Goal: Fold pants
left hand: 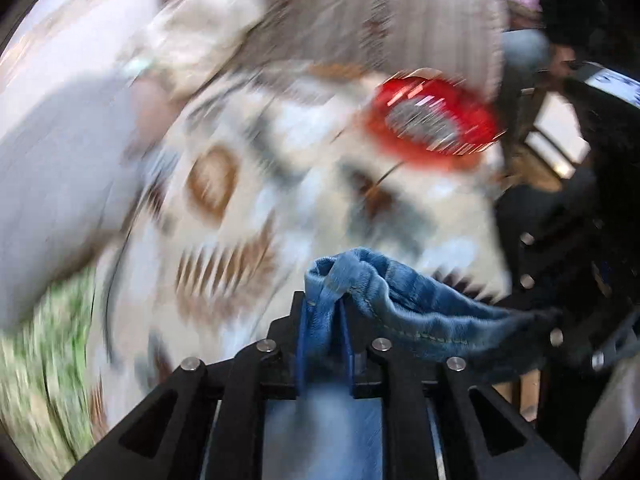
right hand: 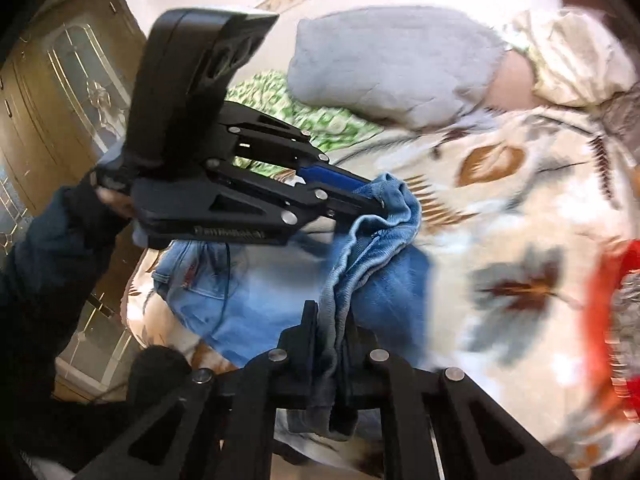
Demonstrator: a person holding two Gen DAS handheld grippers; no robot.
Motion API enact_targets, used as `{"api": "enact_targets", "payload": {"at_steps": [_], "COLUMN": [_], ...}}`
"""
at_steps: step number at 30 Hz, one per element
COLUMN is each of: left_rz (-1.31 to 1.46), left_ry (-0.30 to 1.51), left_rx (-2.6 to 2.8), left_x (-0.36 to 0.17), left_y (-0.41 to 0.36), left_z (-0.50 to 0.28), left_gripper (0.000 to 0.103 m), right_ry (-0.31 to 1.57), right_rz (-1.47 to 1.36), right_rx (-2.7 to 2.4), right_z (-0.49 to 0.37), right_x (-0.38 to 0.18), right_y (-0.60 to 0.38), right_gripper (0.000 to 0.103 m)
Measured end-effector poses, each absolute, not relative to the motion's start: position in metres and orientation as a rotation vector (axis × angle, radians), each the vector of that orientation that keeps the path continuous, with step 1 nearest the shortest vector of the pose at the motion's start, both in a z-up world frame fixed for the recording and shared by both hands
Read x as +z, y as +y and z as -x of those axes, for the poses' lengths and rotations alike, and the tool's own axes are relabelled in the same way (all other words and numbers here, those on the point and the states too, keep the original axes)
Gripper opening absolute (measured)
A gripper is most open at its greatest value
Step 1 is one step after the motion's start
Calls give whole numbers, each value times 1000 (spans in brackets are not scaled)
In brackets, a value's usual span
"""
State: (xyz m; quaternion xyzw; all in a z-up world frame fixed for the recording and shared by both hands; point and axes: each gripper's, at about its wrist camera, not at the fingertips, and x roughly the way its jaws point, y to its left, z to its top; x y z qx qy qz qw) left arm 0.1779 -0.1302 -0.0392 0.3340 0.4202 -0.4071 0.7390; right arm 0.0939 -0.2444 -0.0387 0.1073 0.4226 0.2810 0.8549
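The blue denim pants (right hand: 256,300) hang over a bed covered by a white leaf-patterned sheet (right hand: 520,216). My left gripper (left hand: 324,300) is shut on a bunched hem of the pants (left hand: 400,292), which stretches off to the right. In the right wrist view the left gripper (right hand: 380,202) shows from the side, pinching the same bunched denim. My right gripper (right hand: 330,320) is shut on a fold of the pants hem just below it. The two grippers are close together. Both views are motion-blurred.
A red basket (left hand: 432,120) sits on the bed; it also shows at the right edge of the right wrist view (right hand: 616,320). A grey pillow (right hand: 392,64), a green patterned cloth (right hand: 304,116) and a cream cloth (right hand: 572,60) lie at the bed's far side. Wooden cabinet doors (right hand: 60,92) stand at left.
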Motion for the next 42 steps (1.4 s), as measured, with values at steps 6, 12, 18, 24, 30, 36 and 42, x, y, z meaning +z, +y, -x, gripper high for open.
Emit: {"api": "enact_targets", "payload": {"at_steps": [6,12,18,24,30,36,42], "left_rz": [-609,-520,-553,-462,-134,13,-191], "left_ry": [1123,1007,995,1026,1097,1192,1312], "left_rx": [-616,-427,-304,-305,-364,-332,-331], "left_x": [-79,28,90,40,-33,-69,-131], "left_y": [-34,49,83,55,6,-38,-55], "left_z": [-196,-143,-85,-72,-104,-140,-133], "left_gripper": [23,79,99,99,99,99,94], "right_ry": [1132,1079,1000,861,958,1075,1163], "right_rz": [-231,-94,-56,-106,-167,-348,-352], "right_rx": [564,597,699,747,589,573,591], "right_z": [-119,-114,-94,-71,-96,-128,-151], "right_x": [-126,-123,-84,-29,-56,-97,-137], "right_y": [-178,-146,-132,-181,-263,-283,-255], "right_gripper": [30,88,88,89,88,76,64]}}
